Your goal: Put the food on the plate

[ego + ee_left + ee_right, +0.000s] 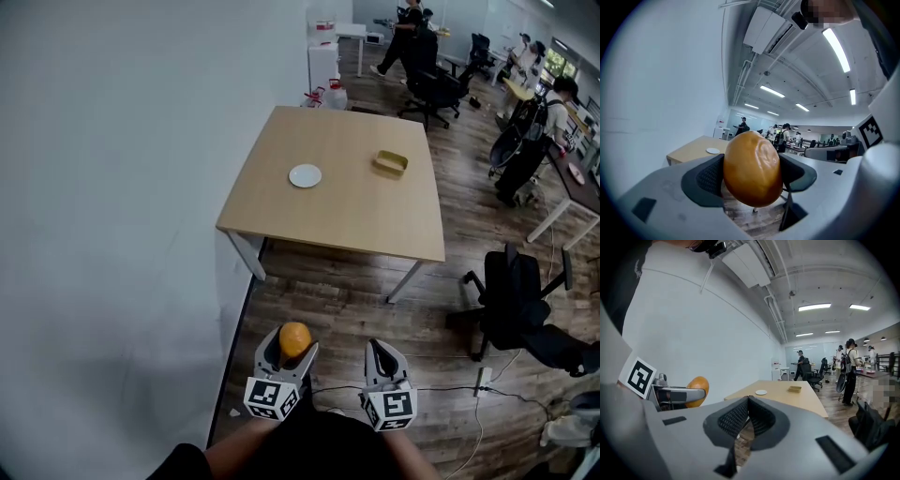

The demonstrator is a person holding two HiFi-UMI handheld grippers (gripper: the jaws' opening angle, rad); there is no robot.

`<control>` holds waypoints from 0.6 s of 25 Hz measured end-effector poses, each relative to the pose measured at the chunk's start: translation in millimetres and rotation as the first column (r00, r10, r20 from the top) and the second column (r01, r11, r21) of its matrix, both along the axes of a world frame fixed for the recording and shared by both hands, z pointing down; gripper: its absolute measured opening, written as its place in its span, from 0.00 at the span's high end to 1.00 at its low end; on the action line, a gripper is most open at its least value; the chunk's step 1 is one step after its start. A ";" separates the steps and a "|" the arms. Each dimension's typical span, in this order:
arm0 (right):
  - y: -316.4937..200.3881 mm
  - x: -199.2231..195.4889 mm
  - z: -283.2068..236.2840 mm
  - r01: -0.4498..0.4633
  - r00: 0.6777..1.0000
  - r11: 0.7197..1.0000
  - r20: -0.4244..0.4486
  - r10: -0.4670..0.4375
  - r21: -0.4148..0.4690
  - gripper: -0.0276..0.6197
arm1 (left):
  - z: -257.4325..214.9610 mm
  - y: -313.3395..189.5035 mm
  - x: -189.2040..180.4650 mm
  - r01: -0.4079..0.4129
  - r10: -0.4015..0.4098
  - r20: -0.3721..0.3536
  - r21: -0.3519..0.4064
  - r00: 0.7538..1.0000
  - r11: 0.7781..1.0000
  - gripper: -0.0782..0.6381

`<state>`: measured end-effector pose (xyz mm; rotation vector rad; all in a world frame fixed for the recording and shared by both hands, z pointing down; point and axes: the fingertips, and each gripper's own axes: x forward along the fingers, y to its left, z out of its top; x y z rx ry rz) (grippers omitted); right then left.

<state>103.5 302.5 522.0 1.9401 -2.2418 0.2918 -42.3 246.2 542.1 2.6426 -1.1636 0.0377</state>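
Observation:
An orange-brown bun point(294, 338) sits between the pads of my left gripper point(292, 349), which is shut on it; the left gripper view shows the bun point(752, 168) squeezed from both sides. My right gripper point(379, 357) is beside it with its jaws shut and nothing between them, as the right gripper view point(746, 414) shows. Both are held above the wooden floor, well short of the table. A small white plate point(305, 175) lies on the light wooden table point(281, 214) ahead, left of centre. The plate point(761, 392) is bare.
A shallow yellow-tan tray point(391, 162) lies on the table right of the plate. A white wall point(112, 187) runs along the left. A black office chair point(514, 292) stands right of the table, with cables on the floor point(469, 389). People stand at desks in the far room.

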 end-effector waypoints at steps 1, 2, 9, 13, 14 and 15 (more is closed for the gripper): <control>-12.6 0.5 -0.5 -0.001 1.000 1.000 -0.004 0.001 0.000 0.87 | 1.3 -13.1 0.5 -0.001 0.001 -0.001 0.002 1.000 1.000 0.43; -26.1 0.3 -0.3 0.000 1.000 1.000 -0.010 0.000 -0.001 0.86 | 3.4 -27.5 0.0 0.001 -0.001 -0.002 0.001 1.000 1.000 0.43; -127.5 8.6 6.7 -0.001 1.000 1.000 -0.019 0.001 -0.015 0.86 | 11.1 -131.5 -1.4 0.018 -0.019 -0.025 -0.028 1.000 0.999 0.43; -183.3 19.3 7.9 -0.066 0.998 0.997 -0.014 0.066 -0.036 0.86 | 14.4 -186.6 -7.1 0.001 -0.001 -0.014 -0.037 1.000 0.999 0.43; -194.5 20.8 7.4 -0.078 0.997 0.996 -0.019 0.077 -0.034 0.86 | 16.1 -198.4 -9.0 -0.001 0.001 -0.011 -0.042 1.000 0.999 0.43; -204.3 22.3 6.8 -0.087 0.996 0.996 -0.027 0.086 -0.031 0.87 | 17.2 -208.8 -10.3 -0.002 0.002 -0.012 -0.047 1.000 0.999 0.43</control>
